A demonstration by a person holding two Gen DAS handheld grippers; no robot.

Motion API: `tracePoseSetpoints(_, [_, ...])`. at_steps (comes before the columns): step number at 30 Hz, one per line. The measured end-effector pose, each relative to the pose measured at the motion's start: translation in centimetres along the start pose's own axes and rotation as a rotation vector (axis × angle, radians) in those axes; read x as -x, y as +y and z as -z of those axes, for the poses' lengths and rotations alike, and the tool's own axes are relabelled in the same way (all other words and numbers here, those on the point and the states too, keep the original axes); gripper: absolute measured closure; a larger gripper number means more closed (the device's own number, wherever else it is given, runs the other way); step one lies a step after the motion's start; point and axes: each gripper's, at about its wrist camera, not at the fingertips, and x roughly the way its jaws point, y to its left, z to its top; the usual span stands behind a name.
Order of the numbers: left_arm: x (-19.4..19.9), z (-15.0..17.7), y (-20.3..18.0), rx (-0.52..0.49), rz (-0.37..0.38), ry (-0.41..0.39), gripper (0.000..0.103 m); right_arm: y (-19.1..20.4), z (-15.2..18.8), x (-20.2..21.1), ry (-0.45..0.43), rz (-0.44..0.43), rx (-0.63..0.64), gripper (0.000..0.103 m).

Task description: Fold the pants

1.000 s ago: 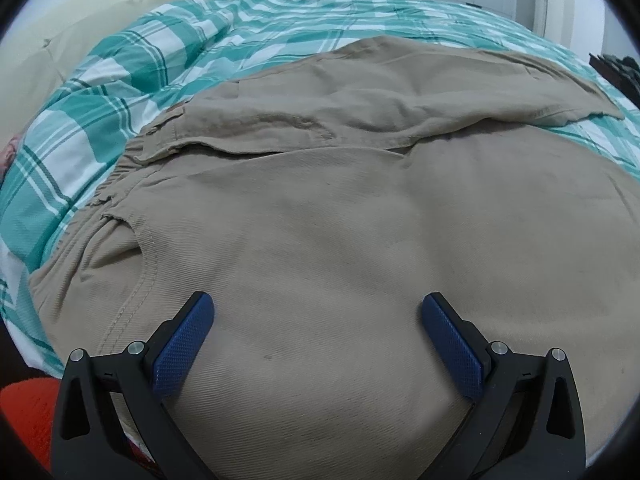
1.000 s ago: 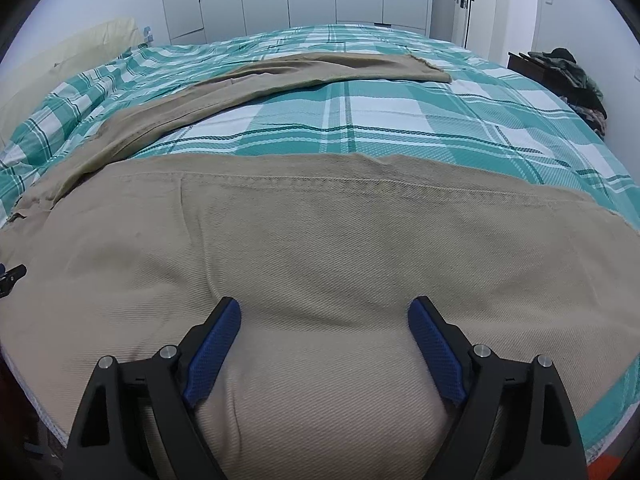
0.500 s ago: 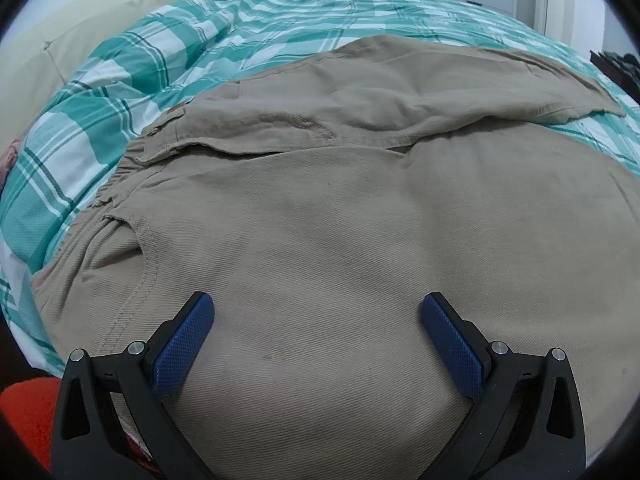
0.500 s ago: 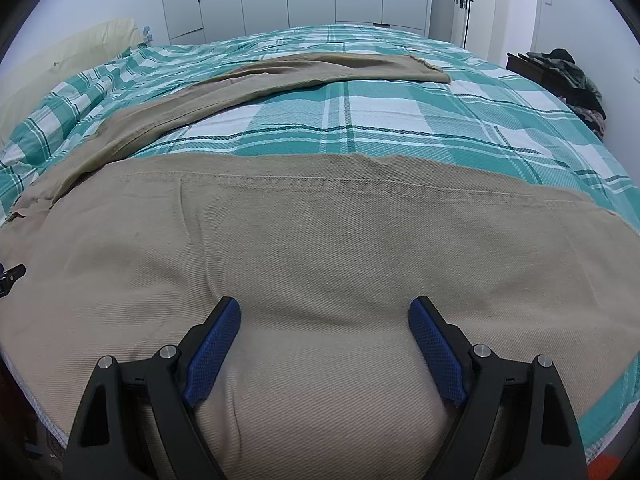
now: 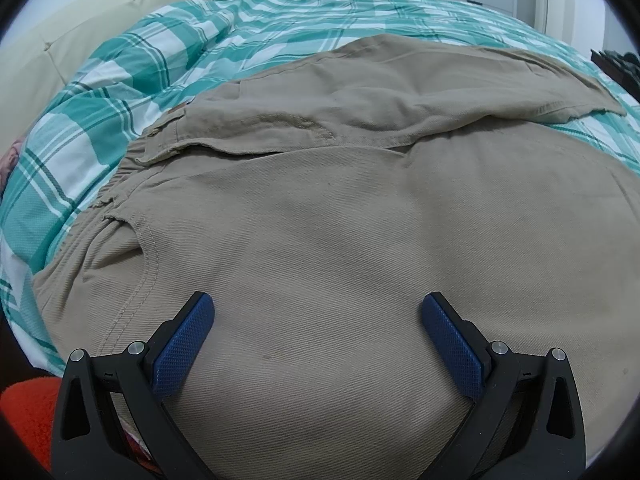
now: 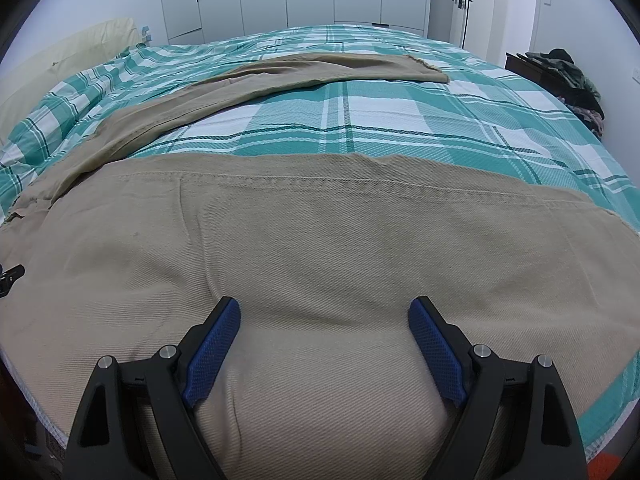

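While both tools gape, khaki pants (image 5: 320,220) lie spread on the plaid bed (image 6: 400,120).
Left tool (image 5: 318,312) and right tool (image 6: 324,314) over the pants, fingers apart, nothing gripped.

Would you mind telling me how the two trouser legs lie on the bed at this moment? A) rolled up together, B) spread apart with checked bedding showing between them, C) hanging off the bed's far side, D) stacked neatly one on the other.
B: in the right wrist view the near leg and the far leg lie apart, with the green checked duvet visible between them.
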Motion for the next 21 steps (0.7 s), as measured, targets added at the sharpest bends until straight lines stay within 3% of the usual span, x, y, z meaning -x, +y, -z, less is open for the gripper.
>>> tracePoseSetpoints(21, [0.07,0.15,0.31,-0.005,-0.018,-0.007,0.001,-0.23,-0.05,-0.08,0.001,0.001,0.000,0.017])
